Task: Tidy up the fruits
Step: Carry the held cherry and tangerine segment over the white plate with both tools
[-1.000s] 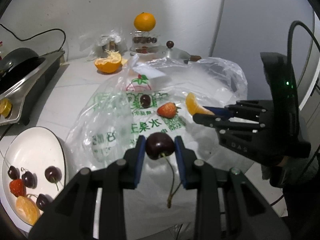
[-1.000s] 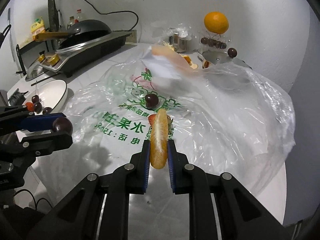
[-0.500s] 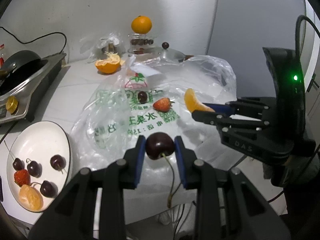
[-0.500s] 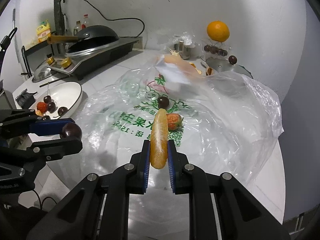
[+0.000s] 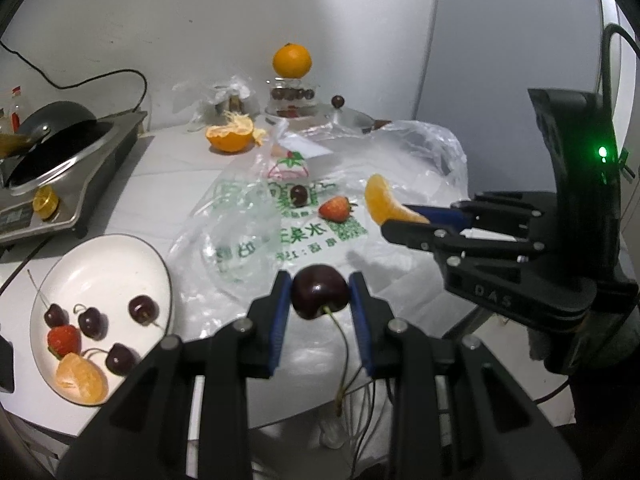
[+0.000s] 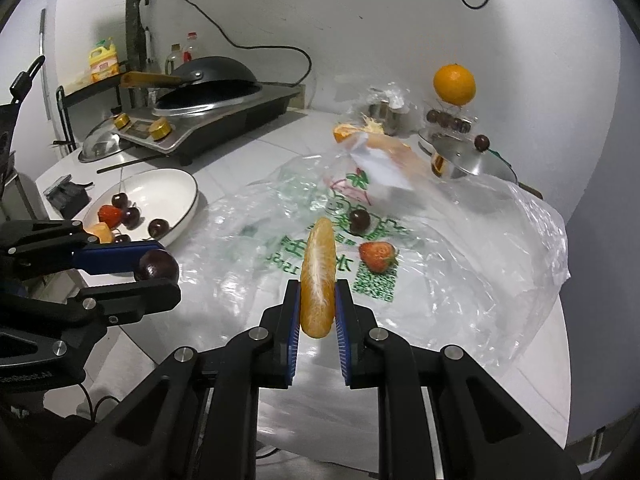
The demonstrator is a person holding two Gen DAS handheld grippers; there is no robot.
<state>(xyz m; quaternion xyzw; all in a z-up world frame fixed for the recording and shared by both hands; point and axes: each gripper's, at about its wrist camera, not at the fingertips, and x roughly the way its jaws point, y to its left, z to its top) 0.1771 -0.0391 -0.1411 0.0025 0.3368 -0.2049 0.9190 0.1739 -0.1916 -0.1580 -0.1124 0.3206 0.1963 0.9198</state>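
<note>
The left gripper [image 5: 319,294] pinches a dark cherry [image 5: 319,296], stem hanging, above the table's [image 5: 160,200] near edge. The right gripper [image 6: 317,308] pinches an orange segment [image 6: 318,276] over the plastic bag [image 6: 460,264]. One strawberry [image 5: 334,209] and one loose cherry [image 5: 299,195] lie on the bag's printed middle. The white plate [image 5: 100,252] at the table's left edge holds cherries, a strawberry and what looks like an orange segment.

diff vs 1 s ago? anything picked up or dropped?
Both grippers drew back from the table and rose a little, so the plate shows more fully. Nothing picked up or dropped: the left gripper still clamps the cherry, the right gripper the orange segment. Strawberry and loose cherry on the plastic bag unmoved.
</note>
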